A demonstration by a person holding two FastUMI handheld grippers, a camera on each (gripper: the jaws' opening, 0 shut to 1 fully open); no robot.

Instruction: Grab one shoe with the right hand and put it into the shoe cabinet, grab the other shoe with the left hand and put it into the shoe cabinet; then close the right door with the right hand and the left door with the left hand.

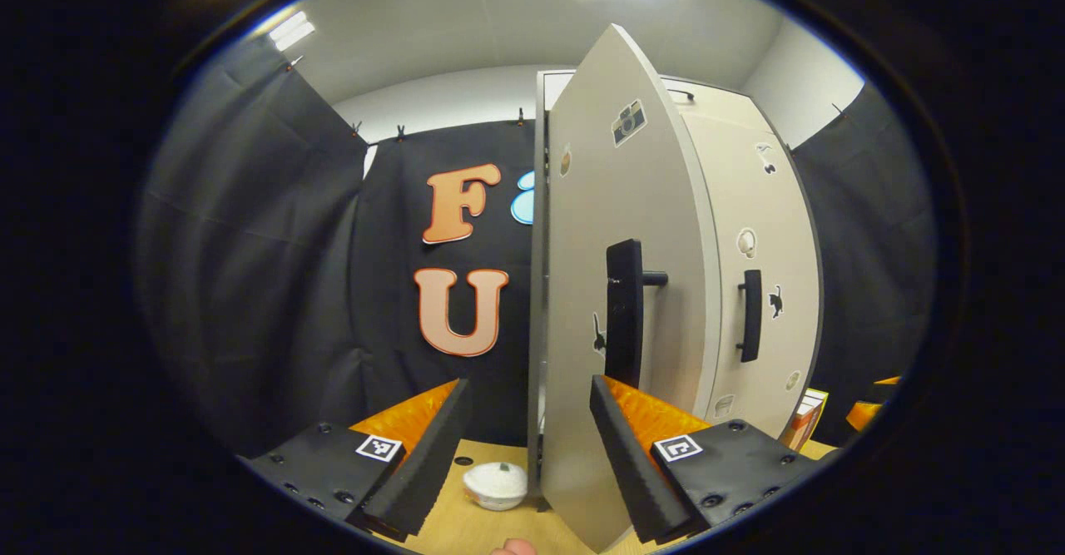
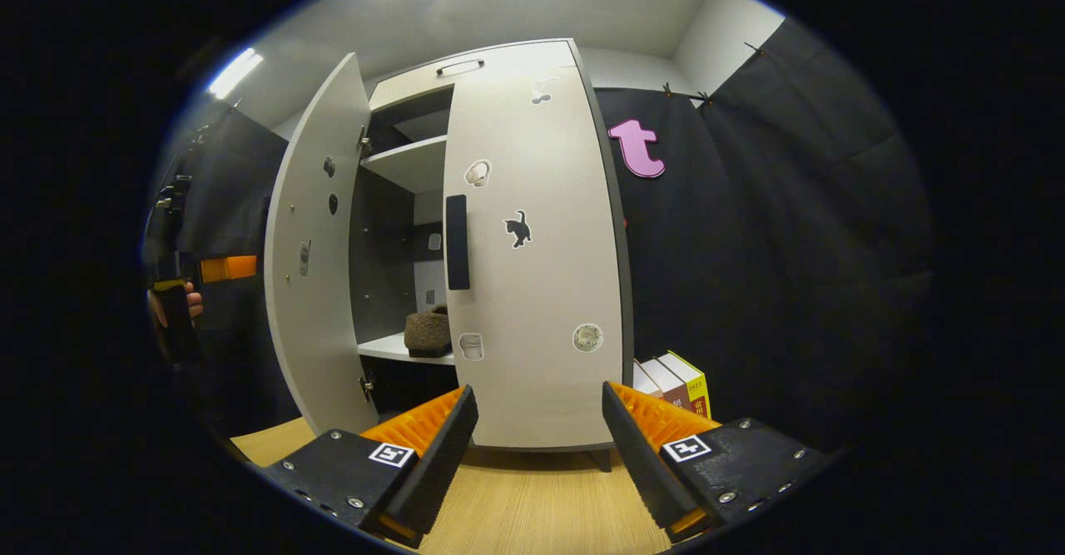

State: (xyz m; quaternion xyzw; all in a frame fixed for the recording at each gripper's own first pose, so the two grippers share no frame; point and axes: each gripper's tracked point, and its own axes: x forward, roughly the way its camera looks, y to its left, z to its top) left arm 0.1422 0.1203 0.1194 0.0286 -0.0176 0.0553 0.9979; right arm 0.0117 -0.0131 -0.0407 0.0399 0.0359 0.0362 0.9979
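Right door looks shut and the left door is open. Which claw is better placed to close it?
Left. The left claw is open, with the edge of the left door between its fingers and the handle just ahead. The right claw faces the shut right door.

In the right gripper view, the shut right door (image 2: 537, 247) hides most of the cabinet's inside, and it covers part of the shoe (image 2: 428, 332) on the shelf (image 2: 391, 347). The books (image 2: 678, 384) behind it show as spines whose print is too small to tell. At the picture's left edge the left tool (image 2: 179, 289) is dark; whether its fingers are apart cannot be told. In the left gripper view, the left door (image 1: 620, 289) hides the interior.
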